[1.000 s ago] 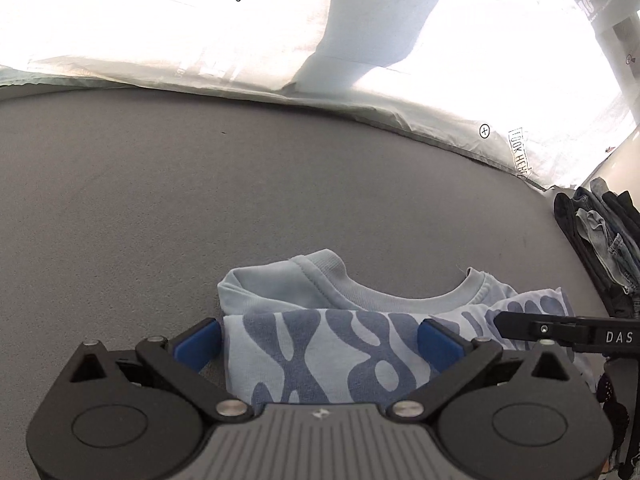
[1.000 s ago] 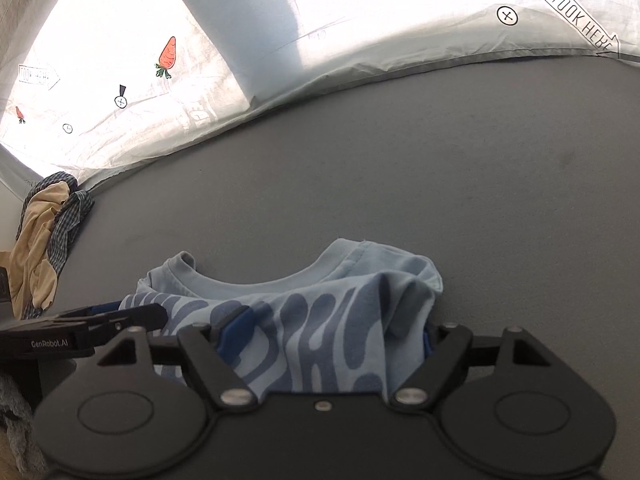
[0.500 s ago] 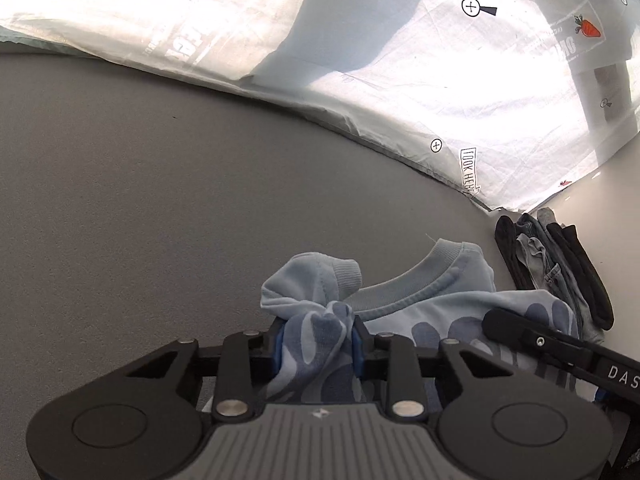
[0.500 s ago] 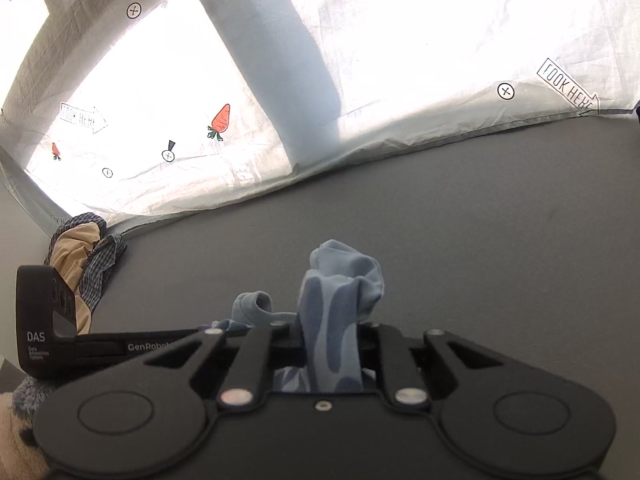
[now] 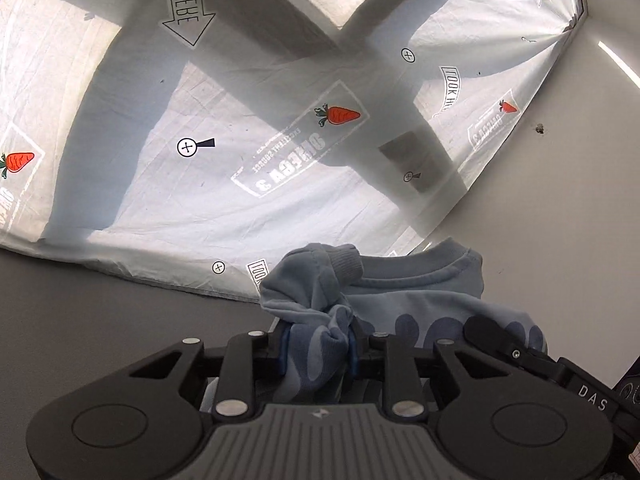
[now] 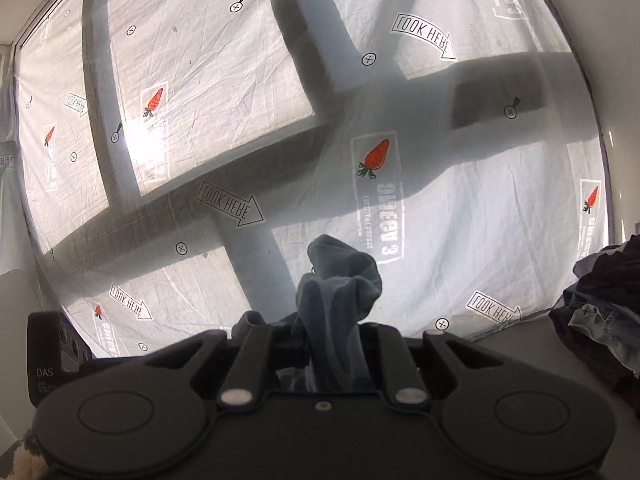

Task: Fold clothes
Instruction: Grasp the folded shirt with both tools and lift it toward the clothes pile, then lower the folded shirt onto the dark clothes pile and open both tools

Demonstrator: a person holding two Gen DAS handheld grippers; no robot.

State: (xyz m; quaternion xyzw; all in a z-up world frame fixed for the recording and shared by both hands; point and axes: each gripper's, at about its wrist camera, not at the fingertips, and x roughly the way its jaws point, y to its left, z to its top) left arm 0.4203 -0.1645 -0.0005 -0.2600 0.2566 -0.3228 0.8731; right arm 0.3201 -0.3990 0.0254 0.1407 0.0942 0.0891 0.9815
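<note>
Sweatshirt, pale blue with darker blue wavy blotches and a ribbed collar, is held up in front of a backlit white curtain, pinched at two bunched spots. Left wrist view: left gripper has its jaws drawn narrow on a wad of the fabric, blue pads just visible at either side of the wad, a ribbed cuff or hem end poking up above it. Collar and patterned chest spread off to the right of that gripper, with grey table surface below left. At the right edge of this view the other tool's black body crosses in front of the cloth, lettered "DAS". Curtain print reads mirrored from this side: "LOOK HERE" inside arrows, red carrots, small crossed-circle marks, and a boxed stamp whose large word I cannot make out. Dark crossing bars show through the cloth. Right wrist view: far left, the left tool's black casing again reads "DAS", smaller text under it too fine to read. Centre, right gripper is clamped narrow on a second upright twist of the same garment. Far right, a heap of dark clothes with a denim piece sits on the table.
</note>
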